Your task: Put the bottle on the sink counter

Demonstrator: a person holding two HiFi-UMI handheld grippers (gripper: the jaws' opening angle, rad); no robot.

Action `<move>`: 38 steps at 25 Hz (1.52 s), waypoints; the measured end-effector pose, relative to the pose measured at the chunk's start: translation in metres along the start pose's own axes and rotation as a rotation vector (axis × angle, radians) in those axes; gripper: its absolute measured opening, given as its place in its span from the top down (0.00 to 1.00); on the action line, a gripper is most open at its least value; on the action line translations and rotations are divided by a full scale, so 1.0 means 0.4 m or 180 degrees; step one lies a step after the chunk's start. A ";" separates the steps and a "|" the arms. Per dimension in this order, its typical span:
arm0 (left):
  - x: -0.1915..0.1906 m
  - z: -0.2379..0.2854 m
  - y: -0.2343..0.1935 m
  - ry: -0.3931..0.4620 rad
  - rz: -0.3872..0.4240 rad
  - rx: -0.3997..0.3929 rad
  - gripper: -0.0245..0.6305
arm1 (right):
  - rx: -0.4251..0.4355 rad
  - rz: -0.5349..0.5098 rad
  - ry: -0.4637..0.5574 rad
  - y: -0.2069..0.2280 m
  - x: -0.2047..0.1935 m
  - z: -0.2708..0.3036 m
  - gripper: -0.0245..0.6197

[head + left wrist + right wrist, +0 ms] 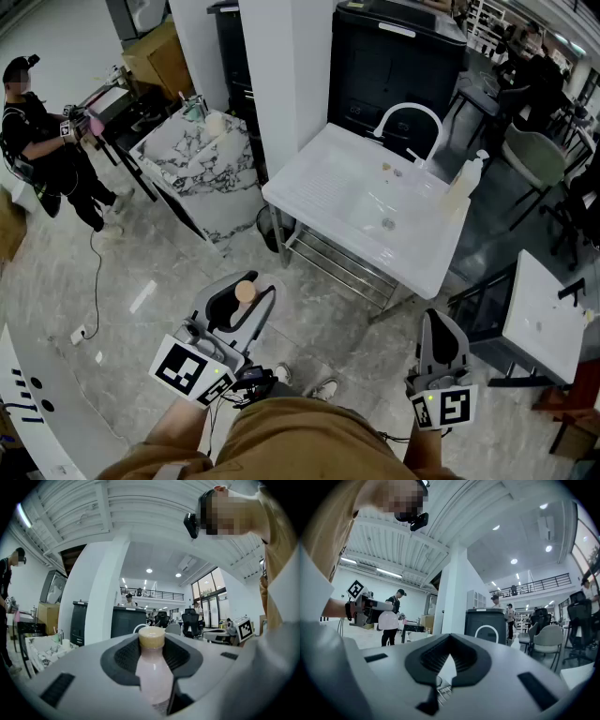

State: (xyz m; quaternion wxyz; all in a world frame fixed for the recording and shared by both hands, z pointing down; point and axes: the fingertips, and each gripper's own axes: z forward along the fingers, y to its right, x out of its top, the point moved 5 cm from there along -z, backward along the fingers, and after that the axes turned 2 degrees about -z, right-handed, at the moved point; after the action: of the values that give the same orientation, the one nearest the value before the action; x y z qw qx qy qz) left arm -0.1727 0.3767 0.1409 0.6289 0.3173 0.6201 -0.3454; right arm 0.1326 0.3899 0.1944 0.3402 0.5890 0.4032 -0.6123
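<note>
A bottle [245,292] of pale pink liquid with a tan cap stands upright between the jaws of my left gripper [234,305], which is shut on its body. In the left gripper view the bottle [153,672] fills the dark pads, cap uppermost. My right gripper [441,330] is held low at the right, shut with nothing in it; its pads meet at the tips [449,654]. The white sink counter [319,173] with a curved faucet [410,117] stands ahead, more than a step beyond both grippers. In the right gripper view the bottle [387,619] shows at the left.
A soap bottle [466,178] stands at the sink's right edge. A marble-topped table [202,159] and a white pillar [281,75] are to the sink's left, a black cabinet [394,56] behind it. A person [42,141] stands far left. A white table [544,314] is at right.
</note>
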 end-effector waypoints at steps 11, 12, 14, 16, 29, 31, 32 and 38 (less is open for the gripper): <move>0.000 0.019 -0.022 0.0077 -0.0004 0.0001 0.76 | -0.0008 -0.0034 -0.0005 0.012 -0.003 0.018 0.96; 0.001 0.020 -0.024 0.0078 -0.0001 0.0006 0.76 | -0.0005 -0.0023 0.0008 0.012 -0.003 0.019 0.96; 0.004 0.024 -0.026 0.0084 0.0004 0.0017 0.76 | 0.0023 0.0048 0.0059 0.016 0.000 0.022 0.95; 0.006 0.029 -0.025 0.0094 0.0000 0.0032 0.76 | 0.0057 0.0127 0.0105 0.023 0.001 0.022 0.95; -0.037 0.048 0.038 0.0113 -0.0081 0.0286 0.76 | 0.0213 -0.0050 -0.0041 0.093 -0.038 0.017 0.95; -0.037 0.049 0.038 0.0123 -0.0092 0.0319 0.76 | 0.0236 -0.0051 -0.0046 0.101 -0.041 0.017 0.95; -0.036 0.049 0.037 0.0123 -0.0097 0.0332 0.76 | 0.0245 -0.0046 -0.0053 0.102 -0.042 0.018 0.95; -0.035 0.066 0.002 0.0124 -0.0100 0.0385 0.76 | 0.0295 -0.0044 -0.0068 0.102 -0.046 0.053 0.95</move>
State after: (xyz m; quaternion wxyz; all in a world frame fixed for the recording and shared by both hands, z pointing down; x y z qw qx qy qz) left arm -0.1569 0.3558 0.1559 0.5909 0.3516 0.6151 -0.3858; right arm 0.1609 0.3516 0.2083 0.3125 0.5948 0.3747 -0.6388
